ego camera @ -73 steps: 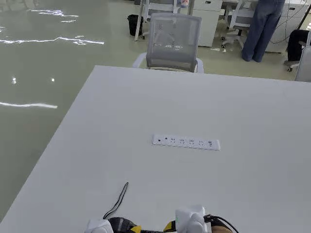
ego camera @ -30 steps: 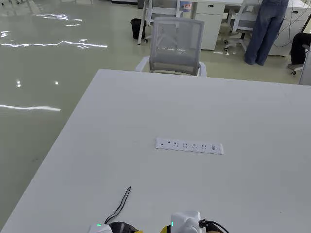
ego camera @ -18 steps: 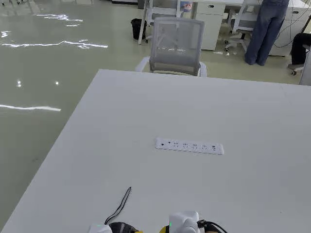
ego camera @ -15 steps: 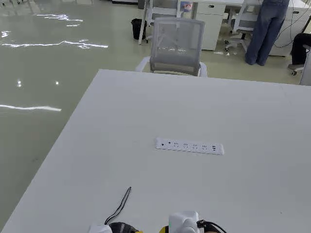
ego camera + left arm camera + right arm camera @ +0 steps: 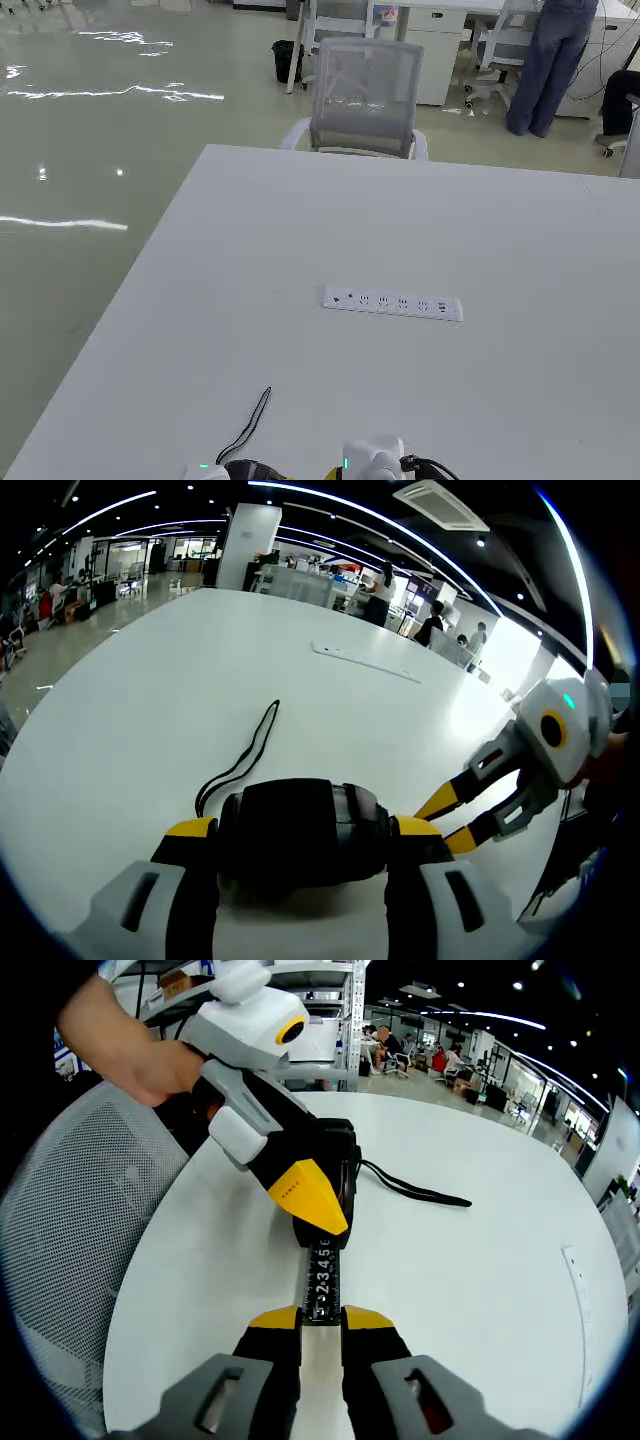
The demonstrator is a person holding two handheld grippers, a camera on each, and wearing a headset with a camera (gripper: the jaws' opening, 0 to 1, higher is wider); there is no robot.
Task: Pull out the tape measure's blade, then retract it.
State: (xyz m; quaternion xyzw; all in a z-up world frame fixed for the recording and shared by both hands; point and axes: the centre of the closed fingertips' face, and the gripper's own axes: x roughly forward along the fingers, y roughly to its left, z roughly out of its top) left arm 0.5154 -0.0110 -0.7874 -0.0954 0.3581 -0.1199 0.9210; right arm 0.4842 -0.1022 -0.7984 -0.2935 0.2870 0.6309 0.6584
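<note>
A: Where is the tape measure (image 5: 295,805)?
B: At the near edge of the white table (image 5: 300,220). Whether its case touches the top I cannot tell. The left tongs (image 5: 302,830) are clamped on the black case, one yellow tip on each side.
A: And the right tongs (image 5: 320,1318)?
B: Pressed together on the blade (image 5: 322,1278), just beside the case. A short stretch of blade is out, and the figures 2 to 5 read between the case mouth and the tips.
A: The strap?
B: The black wrist strap (image 5: 420,1193) trails from the case and lies loose on the table, on the side toward the power strip (image 5: 392,303) — that sits well apart, mid-table.
A: Anything else?
B: A hand (image 5: 140,1055) grips the left tongs' handle. A grey mesh chair (image 5: 365,90) stands at the table's far edge — beyond it, a person in jeans (image 5: 545,65) on the glossy floor (image 5: 90,150).
</note>
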